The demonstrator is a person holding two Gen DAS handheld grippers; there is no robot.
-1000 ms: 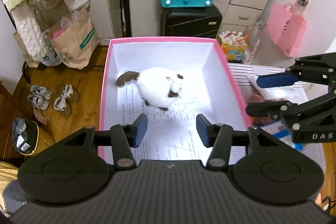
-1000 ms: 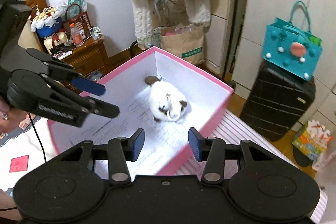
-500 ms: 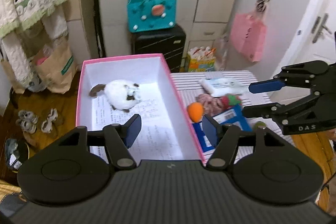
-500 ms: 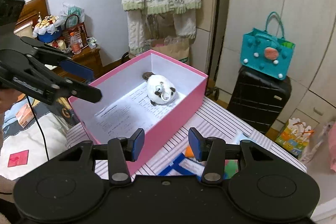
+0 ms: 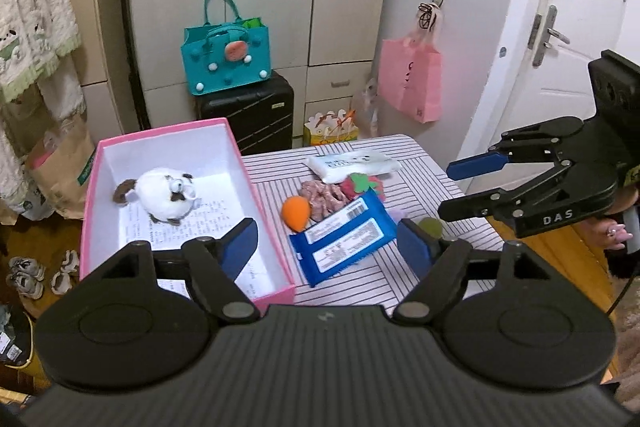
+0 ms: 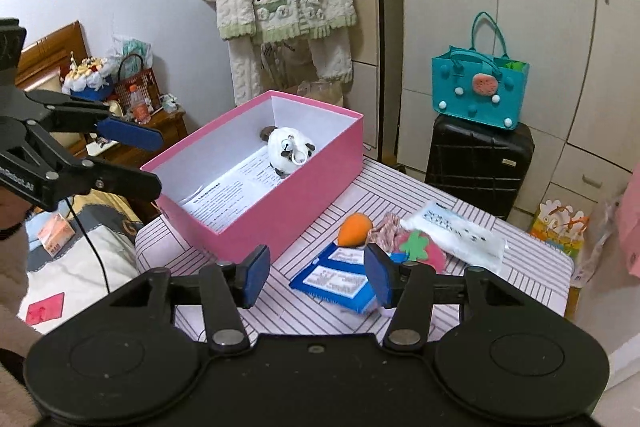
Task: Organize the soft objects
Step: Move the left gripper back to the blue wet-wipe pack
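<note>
Left wrist view: the left gripper (image 5: pixel 326 241) hangs above the near edge of the striped bench (image 5: pixel 420 159), its jaws opening with nothing between them. Below it lies a flat blue plastic packet with white labels (image 5: pixel 340 233). Just beyond the packet sit an orange egg-shaped soft toy (image 5: pixel 296 213), a crumpled pink patterned cloth (image 5: pixel 324 195) and a red felt strawberry with a green leaf (image 5: pixel 366 185), all close together. Behind them rests a white soft pack of tissues (image 5: pixel 354 165). A small green round thing (image 5: pixel 430 227) peeks out beside the right pad. To the left stands the open pink cardboard box (image 5: pixel 90 203) lined with printed paper, holding a white plush animal with dark patches (image 5: pixel 166 193). The right gripper (image 5: pixel 460 187) floats over the bench's right edge, jaws opening and empty.

Right wrist view: the right gripper (image 6: pixel 316 277) hovers over the blue packet (image 6: pixel 334 281), its blue pads apart, gripping nothing. The orange toy (image 6: pixel 354 229), strawberry (image 6: pixel 420 247) and tissue pack (image 6: pixel 456 231) lie beyond it. The plush animal (image 6: pixel 288 151) sits at the far end of the pink box (image 6: pixel 280 211). The left gripper (image 6: pixel 154 159) is at the left, beside the box.
</note>
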